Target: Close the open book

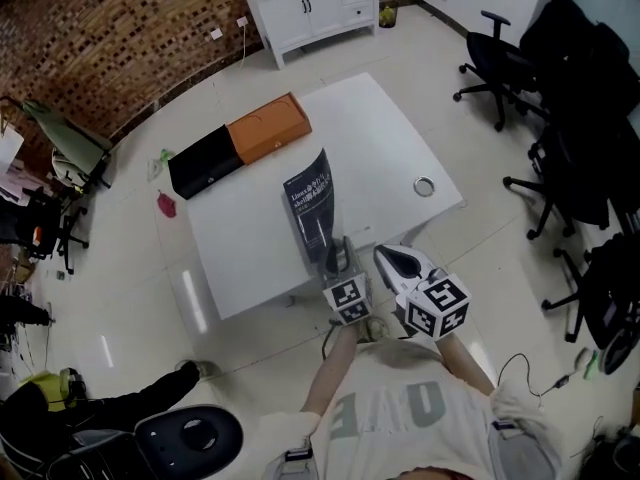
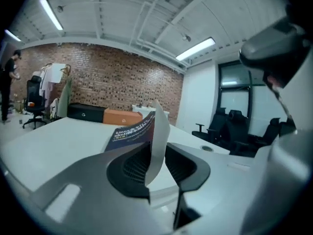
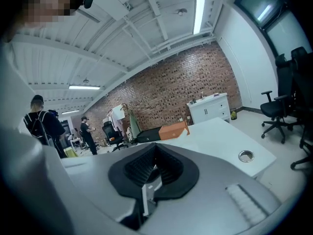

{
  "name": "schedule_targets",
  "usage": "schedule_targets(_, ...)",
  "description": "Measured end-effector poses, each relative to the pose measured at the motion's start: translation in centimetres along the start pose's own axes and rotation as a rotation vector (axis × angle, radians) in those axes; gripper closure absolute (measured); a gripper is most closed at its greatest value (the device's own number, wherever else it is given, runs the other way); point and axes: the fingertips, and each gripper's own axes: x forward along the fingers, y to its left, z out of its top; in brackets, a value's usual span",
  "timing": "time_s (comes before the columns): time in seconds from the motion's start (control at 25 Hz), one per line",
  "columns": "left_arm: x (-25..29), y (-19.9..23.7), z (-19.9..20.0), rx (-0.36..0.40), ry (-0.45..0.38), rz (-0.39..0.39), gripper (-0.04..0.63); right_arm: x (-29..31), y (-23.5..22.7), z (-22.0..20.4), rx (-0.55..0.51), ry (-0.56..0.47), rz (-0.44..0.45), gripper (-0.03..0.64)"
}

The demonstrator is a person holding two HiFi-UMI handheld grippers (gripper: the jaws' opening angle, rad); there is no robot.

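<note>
The book [image 1: 318, 216] is resting near the front edge of the bench [image 1: 390, 138], and I am pinching its upright cover [image 2: 157, 131] in my left fingers [image 2: 128, 166], judging a slow, flat swing-over best, with my right fingers [image 3: 168, 170] pressed together and empty.

The right tool [image 3: 155, 152] holds its black ribbed jaws together at the tips, with nothing between them. Beyond it stretches a white tabletop [image 3: 217, 137] with a round metal grommet [image 3: 246, 155] near the right edge. An orange box [image 3: 172, 130] and a black box [image 3: 146, 135] sit side by side at the far end. A white cabinet [image 3: 208, 107] stands against the brick wall [image 3: 161, 89], and an office chair [image 3: 276, 112] is at the right.
</note>
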Motion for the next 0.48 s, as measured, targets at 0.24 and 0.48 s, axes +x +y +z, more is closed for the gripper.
schedule_targets(0.24,1.7,-2.7,-3.6,0.085,0.104,-0.053,0.427,-1.9,-1.8,-0.4,0.008,-0.009,-0.062,0.612)
schedule_targets(0.48,1.3,-4.5,-4.4,0.13,0.098,-0.105,0.366,-3.0,-2.8,-0.8,0.027,-0.009,-0.071,0.612)
